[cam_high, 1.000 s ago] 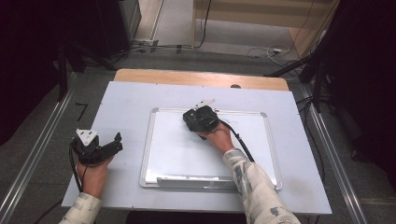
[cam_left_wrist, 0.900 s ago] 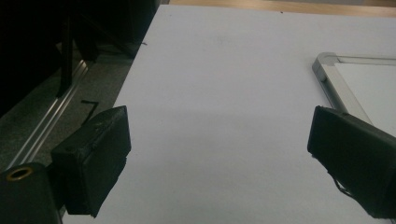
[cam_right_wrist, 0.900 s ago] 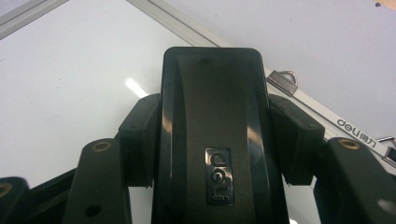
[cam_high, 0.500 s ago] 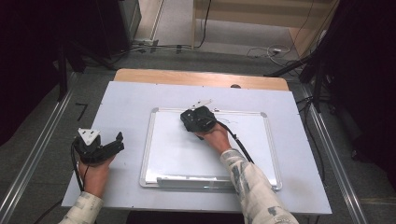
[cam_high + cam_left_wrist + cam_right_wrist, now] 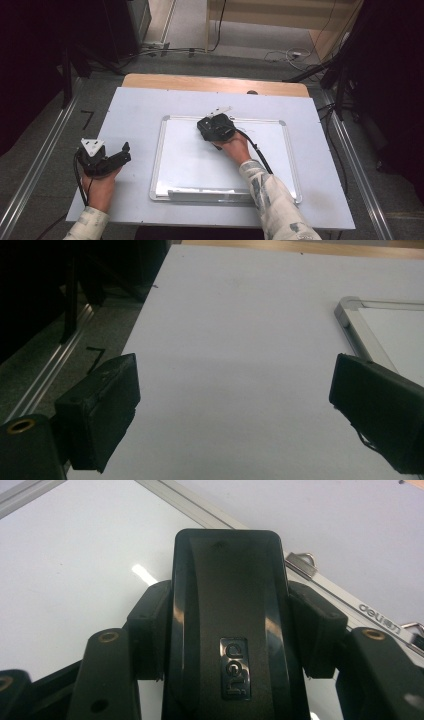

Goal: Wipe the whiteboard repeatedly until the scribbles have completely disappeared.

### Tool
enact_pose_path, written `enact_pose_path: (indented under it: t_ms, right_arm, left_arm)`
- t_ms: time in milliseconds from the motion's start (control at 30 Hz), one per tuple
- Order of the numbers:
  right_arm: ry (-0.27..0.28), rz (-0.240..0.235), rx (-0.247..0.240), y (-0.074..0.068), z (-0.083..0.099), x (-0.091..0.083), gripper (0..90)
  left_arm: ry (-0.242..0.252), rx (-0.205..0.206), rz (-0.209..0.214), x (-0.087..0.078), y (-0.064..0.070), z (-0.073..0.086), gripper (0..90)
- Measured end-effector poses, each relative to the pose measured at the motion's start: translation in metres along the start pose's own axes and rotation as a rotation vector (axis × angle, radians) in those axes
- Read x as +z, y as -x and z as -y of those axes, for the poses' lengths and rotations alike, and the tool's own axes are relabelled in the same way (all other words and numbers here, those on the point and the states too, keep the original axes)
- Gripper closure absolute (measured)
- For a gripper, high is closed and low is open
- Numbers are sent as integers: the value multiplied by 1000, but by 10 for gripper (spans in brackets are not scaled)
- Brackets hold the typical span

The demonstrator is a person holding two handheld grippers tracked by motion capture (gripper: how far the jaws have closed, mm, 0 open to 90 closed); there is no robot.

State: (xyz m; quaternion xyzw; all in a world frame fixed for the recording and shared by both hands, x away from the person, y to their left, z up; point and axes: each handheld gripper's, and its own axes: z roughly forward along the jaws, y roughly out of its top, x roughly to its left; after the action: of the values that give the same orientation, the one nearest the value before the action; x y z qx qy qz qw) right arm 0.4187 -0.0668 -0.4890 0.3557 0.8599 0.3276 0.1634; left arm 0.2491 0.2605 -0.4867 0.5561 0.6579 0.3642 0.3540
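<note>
A white whiteboard with a silver frame lies flat on the pale table. My right gripper rests on the board's upper middle, close to its top edge. It is shut on a black board eraser with a small logo plate, one jaw on each long side. The board surface around the eraser looks clean. My left gripper sits on the table left of the board. Its jaws stand wide apart with only bare table between them. The board's top left corner lies just beyond the left gripper.
A strip of wooden tabletop shows along the far edge. Metal rails run on the floor on both sides. Cables lie on the floor behind the table. Two hanger loops sit on the board's frame.
The right gripper with the eraser has shifted only slightly near the board's top edge. The left gripper has stayed where it was.
</note>
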Motion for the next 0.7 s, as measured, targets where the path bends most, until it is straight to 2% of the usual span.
enact_pose_path:
  t_ms: [700]
  right_arm:
    - [-9,35,34,22,15,-14,396]
  left_arm:
    - [-7,5,-4,0,1,0,63]
